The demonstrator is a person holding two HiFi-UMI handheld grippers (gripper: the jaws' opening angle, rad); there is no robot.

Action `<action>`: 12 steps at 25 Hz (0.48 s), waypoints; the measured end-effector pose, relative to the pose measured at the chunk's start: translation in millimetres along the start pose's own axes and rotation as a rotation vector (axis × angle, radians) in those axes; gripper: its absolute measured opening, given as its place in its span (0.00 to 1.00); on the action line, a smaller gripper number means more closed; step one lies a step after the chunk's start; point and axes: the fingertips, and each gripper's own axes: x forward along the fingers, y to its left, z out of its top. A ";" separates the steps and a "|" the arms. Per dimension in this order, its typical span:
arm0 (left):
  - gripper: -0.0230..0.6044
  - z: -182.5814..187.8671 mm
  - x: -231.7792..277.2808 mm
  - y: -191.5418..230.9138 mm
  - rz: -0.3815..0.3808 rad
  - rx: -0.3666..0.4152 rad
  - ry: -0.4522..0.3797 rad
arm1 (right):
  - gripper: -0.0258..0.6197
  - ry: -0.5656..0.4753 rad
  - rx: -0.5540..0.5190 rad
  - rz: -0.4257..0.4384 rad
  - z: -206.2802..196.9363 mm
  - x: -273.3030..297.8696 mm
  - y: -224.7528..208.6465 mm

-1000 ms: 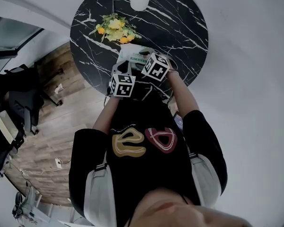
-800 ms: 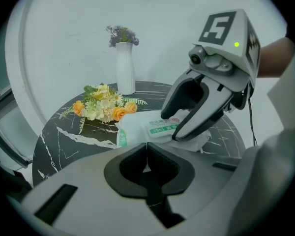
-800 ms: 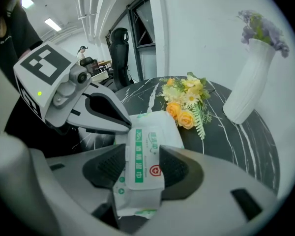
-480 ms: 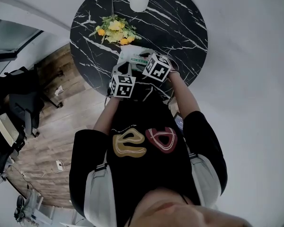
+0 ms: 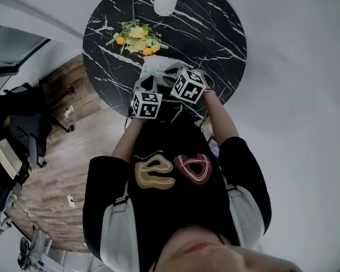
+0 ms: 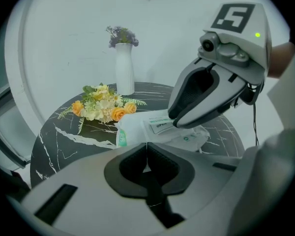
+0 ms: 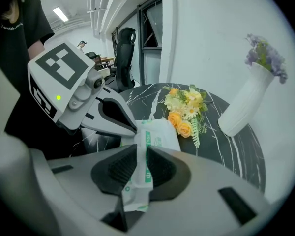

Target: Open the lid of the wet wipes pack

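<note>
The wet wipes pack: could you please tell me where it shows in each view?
Head view: the wet wipes pack lies at the table's near edge, below the flowers.
Left gripper view: the wet wipes pack lies centre, on the table beyond the jaws.
Right gripper view: the wet wipes pack is lower centre, pinched in the right gripper, whose jaws have just been closing.
Shared landmark: the flowers, beside it in all three.

Illumination bright, even and diffuse; ceiling strip lights point(image 7: 60, 14) appear in the right gripper view. Shadows faint. Mild sheen on the table point(image 5: 215, 33). Heavy fisheye bending, dark vignetted corners. Close to the lens the wet wipes pack point(image 7: 137, 186) reads slightly soft
</note>
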 end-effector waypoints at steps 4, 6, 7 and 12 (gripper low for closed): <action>0.07 -0.2 1.1 0.5 -0.008 -0.005 -0.002 | 0.13 -0.017 0.017 -0.014 2.5 -6.2 -5.2; 0.07 -0.3 1.4 0.7 -0.016 -0.024 -0.010 | 0.12 -0.031 0.033 -0.016 3.5 -9.3 -8.2; 0.07 -0.4 1.3 0.8 -0.019 -0.036 -0.014 | 0.11 -0.036 0.039 -0.019 4.0 -11.0 -9.6; 0.07 0.6 0.5 0.9 -0.022 -0.041 -0.015 | 0.09 -0.082 0.073 -0.059 9.6 -19.5 -23.3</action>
